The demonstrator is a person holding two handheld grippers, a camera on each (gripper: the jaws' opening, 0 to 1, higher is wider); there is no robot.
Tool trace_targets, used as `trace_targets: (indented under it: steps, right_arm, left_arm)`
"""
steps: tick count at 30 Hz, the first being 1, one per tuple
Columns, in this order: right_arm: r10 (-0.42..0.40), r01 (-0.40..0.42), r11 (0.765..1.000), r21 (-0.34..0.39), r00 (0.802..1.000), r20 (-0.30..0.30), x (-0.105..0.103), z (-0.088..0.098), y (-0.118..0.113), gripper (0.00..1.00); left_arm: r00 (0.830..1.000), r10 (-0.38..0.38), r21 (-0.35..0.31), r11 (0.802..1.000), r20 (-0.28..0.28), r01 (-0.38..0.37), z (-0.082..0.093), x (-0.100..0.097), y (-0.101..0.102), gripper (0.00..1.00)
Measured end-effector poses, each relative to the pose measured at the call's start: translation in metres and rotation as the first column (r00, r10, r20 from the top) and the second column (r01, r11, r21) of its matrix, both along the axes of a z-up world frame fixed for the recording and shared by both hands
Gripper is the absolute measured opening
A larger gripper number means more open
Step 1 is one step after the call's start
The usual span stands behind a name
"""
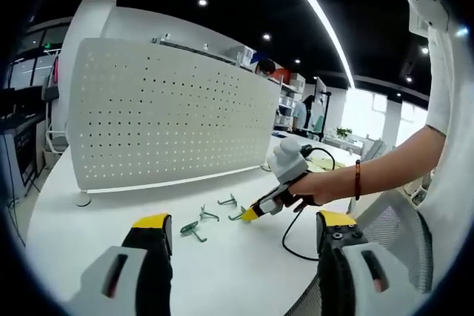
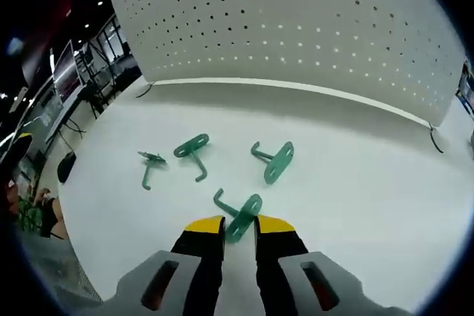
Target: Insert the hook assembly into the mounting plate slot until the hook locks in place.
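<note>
Nearest hook (image 2: 238, 214): plate end hidden between the right tool (image 2: 239, 229) tips, grip unclear. Pegboard (image 2: 296, 27) cut off at upper frame edge. Hooks (image 1: 209, 217) too small in left gripper view.

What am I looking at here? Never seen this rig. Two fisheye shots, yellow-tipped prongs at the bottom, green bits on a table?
No robot arm: a person holds a two-jaw gripper in each hand, and a fisheye camera rides on each one, looking forward along its jaws.

The left gripper view looks across a white table toward an upright white pegboard. The left gripper hangs above the table with its jaws wide apart and nothing between them. From the right, the person's hand brings in the right gripper, reaching down to the table.

The right gripper view looks down at that spot. Four green metal hooks lie on the table, each with a small mounting plate. The right gripper has its yellow tips either side of the nearest hook; whether it is gripped yet I cannot tell. The other three hooks lie loose beyond it.
</note>
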State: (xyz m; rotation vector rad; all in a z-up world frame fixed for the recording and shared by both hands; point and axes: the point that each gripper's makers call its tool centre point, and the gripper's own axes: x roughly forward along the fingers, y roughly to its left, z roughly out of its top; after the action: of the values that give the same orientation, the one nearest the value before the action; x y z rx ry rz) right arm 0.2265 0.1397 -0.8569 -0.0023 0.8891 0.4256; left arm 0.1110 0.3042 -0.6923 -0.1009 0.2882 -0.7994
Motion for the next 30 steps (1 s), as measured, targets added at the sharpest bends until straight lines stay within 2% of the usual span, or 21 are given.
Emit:
trace_targets:
  steps: [4, 18, 30]
  right_arm:
    - [0.005, -0.005, 1.0, -0.01, 1.0, -0.011, 0.0, -0.001, -0.003, 0.07]
    - [0.007, -0.007, 1.0, -0.006, 1.0, -0.004, -0.005, -0.002, -0.003, 0.02]
    - [0.014, -0.02, 0.999, 0.044, 0.992, 0.128, -0.007, 0.037, 0.01, 0.02]
  left_arm:
    - [1.0, 0.002, -0.001, 1.0, -0.002, -0.002, 0.0, 0.001, 0.0, 0.82]
    - [1.0, -0.007, 0.003, 1.0, 0.002, 0.007, 0.001, 0.0, -0.003, 0.81]
    - [1.0, -0.012, -0.022, 1.0, 0.013, 0.013, 0.008, -0.001, -0.007, 0.81]
